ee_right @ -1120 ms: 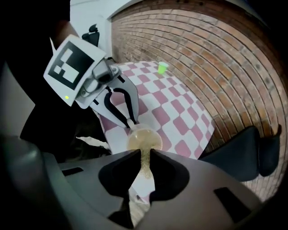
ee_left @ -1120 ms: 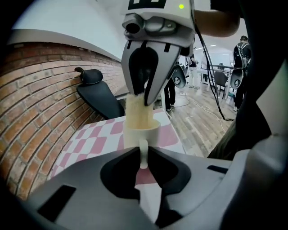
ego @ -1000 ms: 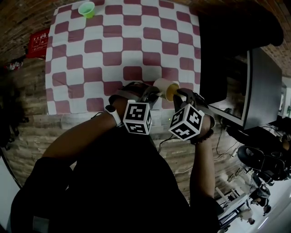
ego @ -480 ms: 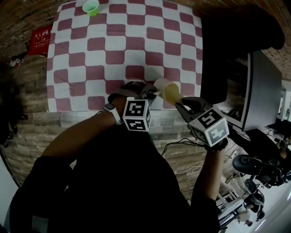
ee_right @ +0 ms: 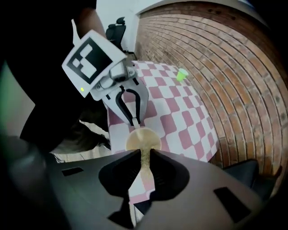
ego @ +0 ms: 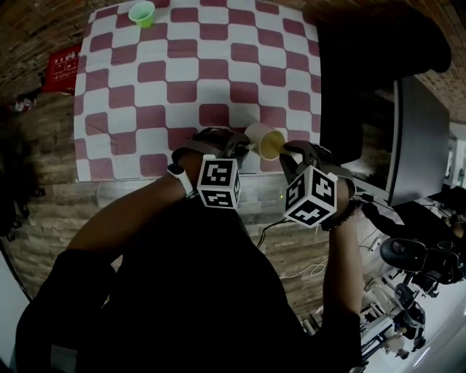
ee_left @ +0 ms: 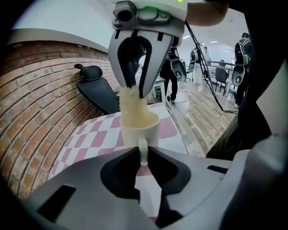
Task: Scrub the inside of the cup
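In the lower middle of the head view, the left gripper (ego: 242, 150) was clenched on the handle of the cup (ego: 263, 140), holding it off the surface (ego: 52, 138) at the near edge of the checked cloth (ego: 182, 73), mouth tipped toward the right of the frame. In the left gripper view the thin handle sat pinched between the closed jaws at centre frame, with the pale cup body just above them.

Facing it from the right, the right gripper (ego: 290, 154) was grasping a yellow sponge (ee_left: 133, 106), its jaws shut on the sponge's tail. The front of the sponge was pushed down into the cup's mouth and filled most of the opening.

This looked like the scrubbing step itself, with the sponge seated inside. The next move would likely call for twisting or pumping the sponge against the inner wall. The handle grip would need to be held firm so the cup does not swing round, and the push kept along the cup's axis.

Farther off, a small green cup (ego: 141, 13) stood at the upper left of the cloth, well apart from the work.
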